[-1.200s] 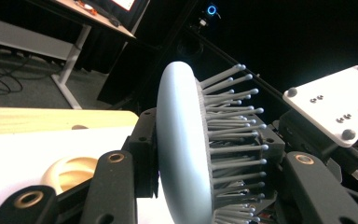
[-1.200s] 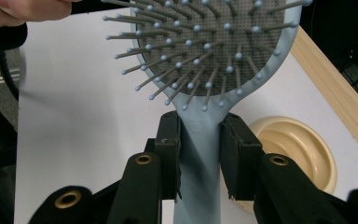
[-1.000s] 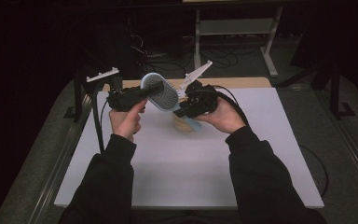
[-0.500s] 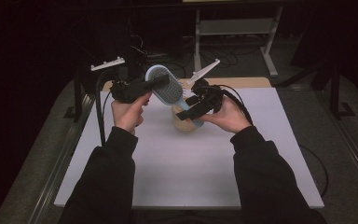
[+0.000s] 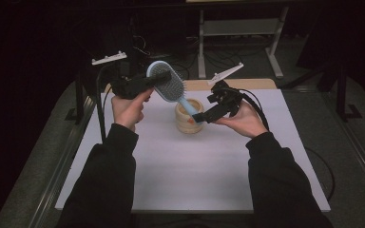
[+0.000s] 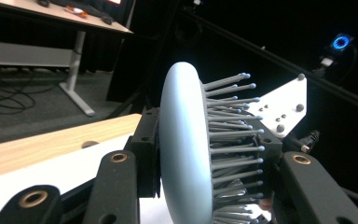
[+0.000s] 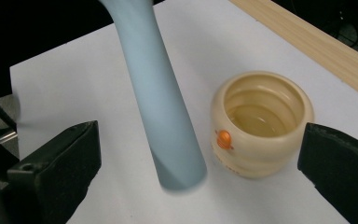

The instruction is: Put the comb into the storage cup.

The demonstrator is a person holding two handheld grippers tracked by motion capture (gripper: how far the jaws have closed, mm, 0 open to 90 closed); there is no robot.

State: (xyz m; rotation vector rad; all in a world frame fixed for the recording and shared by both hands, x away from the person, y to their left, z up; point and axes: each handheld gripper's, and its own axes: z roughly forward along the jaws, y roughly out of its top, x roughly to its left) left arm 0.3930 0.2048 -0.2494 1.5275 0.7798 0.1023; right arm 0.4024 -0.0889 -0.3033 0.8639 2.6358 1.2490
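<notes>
Black sleeves (image 5: 109, 175), black cabled claws with brass-ringed screws.

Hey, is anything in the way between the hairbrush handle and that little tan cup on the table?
Nothing visible. The left gripper is shut on the hairbrush by its head, the handle hanging just above the cup, whose mouth is clear. The right gripper, whose jaws have just been opening, straddles the handle without touching it.

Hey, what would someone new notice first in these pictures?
Probably the pale blue plastic hairbrush held in the air above the white table, its bristled head clamped in the left tongs. Below its handle stands a small cream ribbed pot, and the right tongs, just opened, hang wide around the handle's end.
</notes>
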